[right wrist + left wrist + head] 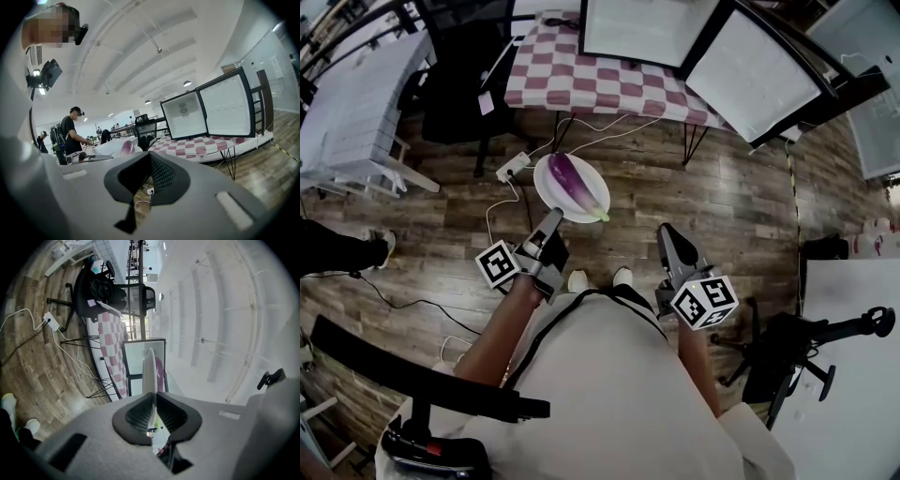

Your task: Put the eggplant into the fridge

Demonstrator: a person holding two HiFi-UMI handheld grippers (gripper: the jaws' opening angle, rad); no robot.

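A purple eggplant (578,183) lies on a white plate (547,190) held out over the wooden floor. My left gripper (553,221) is shut on the plate's near rim. In the left gripper view the plate (149,369) stands edge-on between the pads, with the eggplant (160,372) just behind it. My right gripper (668,234) hangs beside it on the right, shut and holding nothing. The small fridge (645,28) stands on the checked table ahead with its door (759,75) swung open. The right gripper view shows the fridge (184,115) and the eggplant (126,148).
A pink-and-white checked table (581,80) carries the fridge. A black office chair (464,84) stands to its left, with a power strip (511,168) and cables on the floor. A white table (347,112) is far left. A person (72,133) stands in the distance.
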